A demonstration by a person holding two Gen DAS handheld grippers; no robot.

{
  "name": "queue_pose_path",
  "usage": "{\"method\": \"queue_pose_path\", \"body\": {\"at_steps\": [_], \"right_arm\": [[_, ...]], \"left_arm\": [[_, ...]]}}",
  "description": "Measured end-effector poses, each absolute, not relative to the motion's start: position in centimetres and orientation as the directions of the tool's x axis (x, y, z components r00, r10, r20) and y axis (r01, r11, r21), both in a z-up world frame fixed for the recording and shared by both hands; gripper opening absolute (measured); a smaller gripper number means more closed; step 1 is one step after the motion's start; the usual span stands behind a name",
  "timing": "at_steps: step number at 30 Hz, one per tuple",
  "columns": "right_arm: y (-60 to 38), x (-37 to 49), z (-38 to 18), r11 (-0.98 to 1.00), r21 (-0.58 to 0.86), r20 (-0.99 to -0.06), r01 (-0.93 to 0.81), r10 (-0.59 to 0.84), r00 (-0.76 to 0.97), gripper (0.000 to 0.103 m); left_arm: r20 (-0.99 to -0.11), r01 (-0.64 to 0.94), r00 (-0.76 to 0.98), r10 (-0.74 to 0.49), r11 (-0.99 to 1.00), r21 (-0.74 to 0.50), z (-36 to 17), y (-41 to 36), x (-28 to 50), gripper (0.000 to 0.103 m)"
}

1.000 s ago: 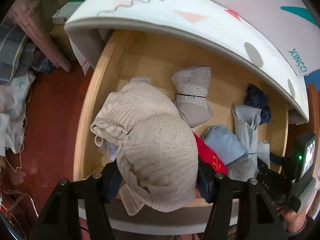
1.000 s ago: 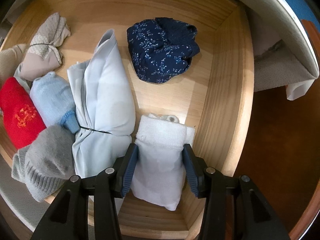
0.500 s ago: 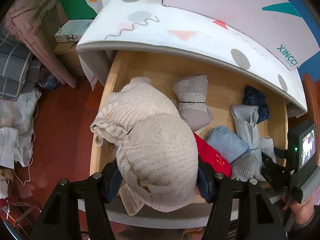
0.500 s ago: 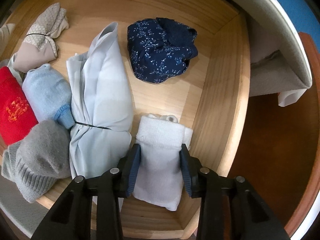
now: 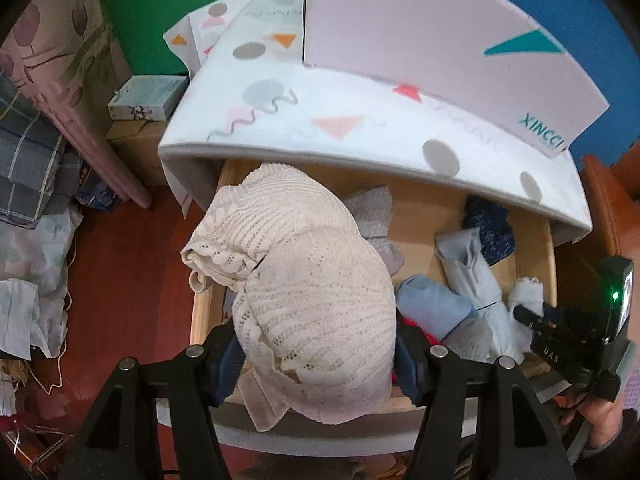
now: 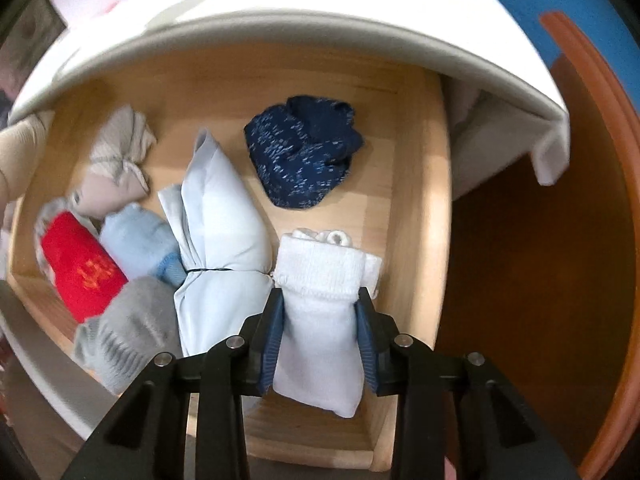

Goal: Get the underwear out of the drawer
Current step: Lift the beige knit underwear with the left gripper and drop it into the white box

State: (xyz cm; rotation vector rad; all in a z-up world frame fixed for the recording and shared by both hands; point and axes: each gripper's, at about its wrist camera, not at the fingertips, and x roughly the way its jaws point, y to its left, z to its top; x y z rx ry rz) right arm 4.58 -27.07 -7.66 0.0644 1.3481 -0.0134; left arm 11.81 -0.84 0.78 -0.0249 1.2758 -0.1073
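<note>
My left gripper (image 5: pixel 316 360) is shut on a cream knitted bundle (image 5: pixel 304 296) and holds it above the left part of the open wooden drawer (image 5: pixel 420 216). My right gripper (image 6: pixel 320 332) is shut on a white folded sock-like roll (image 6: pixel 320 300), lifted a little over the drawer's (image 6: pixel 416 184) front right corner. In the drawer lie a pale blue tied bundle (image 6: pixel 220 216), a navy patterned piece (image 6: pixel 304 152), a light blue roll (image 6: pixel 140 240), a red roll (image 6: pixel 80 268), a grey knit roll (image 6: pixel 124 328) and a beige tied bundle (image 6: pixel 116 160).
A white patterned mat (image 5: pixel 320 120) overhangs the drawer's back. A pink panel (image 5: pixel 432 40) stands on it. The red-brown floor (image 5: pixel 120 280) lies to the left, with bags and folded cloth (image 5: pixel 28 168) there. The right gripper's body (image 5: pixel 580 340) shows at the drawer's right.
Both grippers have risen away from the drawer with their bundles. The right gripper has closed tighter on the white roll and lifted it.
</note>
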Motion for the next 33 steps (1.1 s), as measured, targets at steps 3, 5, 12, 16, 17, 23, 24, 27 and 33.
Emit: {"method": "queue_pose_path", "body": {"at_steps": [3, 5, 12, 16, 17, 23, 24, 27, 33], "right_arm": [[-28.8, 4.1, -7.2, 0.994, 0.07, -0.969, 0.08, 0.049, 0.242, 0.03], [-30.1, 3.5, -6.7, 0.99, 0.093, -0.964, 0.103, 0.064, 0.256, 0.03], [-30.5, 3.4, -6.2, 0.995, 0.046, -0.965, 0.086, 0.021, 0.263, 0.03], [-28.7, 3.6, -6.3, 0.997, 0.013, -0.967, 0.073, -0.006, 0.256, 0.03], [-28.7, 3.6, -6.4, 0.997, 0.01, -0.967, 0.072, -0.009, 0.256, 0.03], [-27.7, 4.2, -6.9, 0.998, -0.017, -0.966, 0.06, -0.032, 0.256, 0.03], [-27.6, 4.2, -6.9, 0.998, -0.019, -0.966, 0.059, -0.033, 0.255, 0.03], [-27.4, 4.2, -7.0, 0.998, -0.013, -0.968, 0.061, -0.028, 0.251, 0.03], [-27.2, 4.5, -7.4, 0.998, -0.028, -0.968, 0.055, -0.041, 0.249, 0.03]], "left_arm": [[-0.946, 0.068, 0.306, -0.105, 0.994, -0.088, 2.0, -0.7, 11.9, 0.063], [-0.94, 0.07, 0.32, -0.115, 0.993, -0.097, 2.7, -0.3, 12.0, 0.063], [-0.908, 0.098, 0.392, -0.15, 0.988, -0.121, 7.1, 0.6, 12.7, 0.063], [-0.878, 0.119, 0.454, -0.155, 0.986, -0.113, 10.5, 0.9, 13.7, 0.063], [-0.869, 0.126, 0.468, -0.163, 0.985, -0.117, 11.5, 0.9, 14.1, 0.063], [-0.802, 0.185, 0.566, -0.189, 0.978, -0.1, 17.6, -0.5, 16.7, 0.063], [-0.793, 0.191, 0.579, -0.192, 0.977, -0.097, 18.7, -0.8, 17.3, 0.063], [-0.77, 0.207, 0.601, -0.214, 0.972, -0.109, 21.0, -1.8, 19.1, 0.062], [-0.742, 0.253, 0.607, -0.285, 0.954, -0.16, 22.8, -4.1, 24.5, 0.062]]}}
